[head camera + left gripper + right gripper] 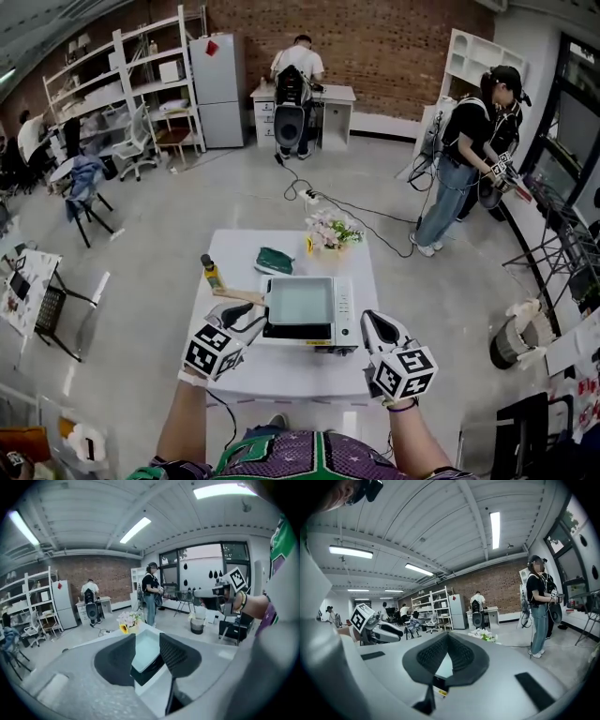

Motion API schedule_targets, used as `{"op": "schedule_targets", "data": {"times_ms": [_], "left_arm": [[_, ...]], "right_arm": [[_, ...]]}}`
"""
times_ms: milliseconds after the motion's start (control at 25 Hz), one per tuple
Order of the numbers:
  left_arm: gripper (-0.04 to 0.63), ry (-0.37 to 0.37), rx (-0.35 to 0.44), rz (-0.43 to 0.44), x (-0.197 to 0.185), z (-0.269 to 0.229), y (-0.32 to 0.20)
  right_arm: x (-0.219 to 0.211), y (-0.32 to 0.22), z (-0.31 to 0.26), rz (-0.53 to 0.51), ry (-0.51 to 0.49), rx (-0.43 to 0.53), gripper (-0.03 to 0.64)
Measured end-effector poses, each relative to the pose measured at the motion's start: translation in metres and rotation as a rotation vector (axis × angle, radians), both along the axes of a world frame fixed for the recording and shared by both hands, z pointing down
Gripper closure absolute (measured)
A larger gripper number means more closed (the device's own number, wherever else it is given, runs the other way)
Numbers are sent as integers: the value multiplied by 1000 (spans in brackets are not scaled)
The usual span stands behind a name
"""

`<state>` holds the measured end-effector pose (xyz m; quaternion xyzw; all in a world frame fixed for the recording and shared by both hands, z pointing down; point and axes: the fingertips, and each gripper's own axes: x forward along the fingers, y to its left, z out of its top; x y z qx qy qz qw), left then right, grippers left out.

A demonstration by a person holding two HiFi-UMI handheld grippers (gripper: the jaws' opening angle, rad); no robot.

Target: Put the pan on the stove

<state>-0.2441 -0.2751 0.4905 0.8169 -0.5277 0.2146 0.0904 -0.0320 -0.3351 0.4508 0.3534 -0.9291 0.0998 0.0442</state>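
Note:
A square dark pan with a pale inside rests on the white stove at the middle of the table. Its wooden handle points left. My left gripper hovers just in front of that handle, open, with nothing between its pads. In the left gripper view the pan shows beyond the gap of the left gripper. My right gripper hangs at the stove's right front corner. In its own view the right gripper has its tips together, holding nothing.
On the white table behind the stove stand a small yellow bottle, a green cloth and a bunch of flowers. A cable runs over the floor beyond. People stand and sit farther off in the room.

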Motion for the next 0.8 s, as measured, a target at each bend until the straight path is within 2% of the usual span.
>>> {"op": "schedule_targets", "data": {"times_ms": [160, 240, 400, 520, 640, 800], "left_arm": [[440, 111, 82, 15, 25, -20, 15], [449, 144, 131, 14, 37, -33, 22], [468, 216, 244, -22, 51, -64, 28], [483, 270, 293, -62, 49, -76, 28], [489, 244, 321, -124, 39, -78, 25], [499, 206, 376, -253, 12, -87, 23]], "right_arm": [[-4, -2, -5, -9, -4, 9, 617], [-3, -2, -9, -11, -8, 17, 617], [-1, -2, -19, -10, -16, 32, 617], [-1, -2, -26, -7, -22, 43, 617], [2, -3, -33, 2, -22, 62, 617], [11, -8, -38, 35, -28, 78, 617]]}}
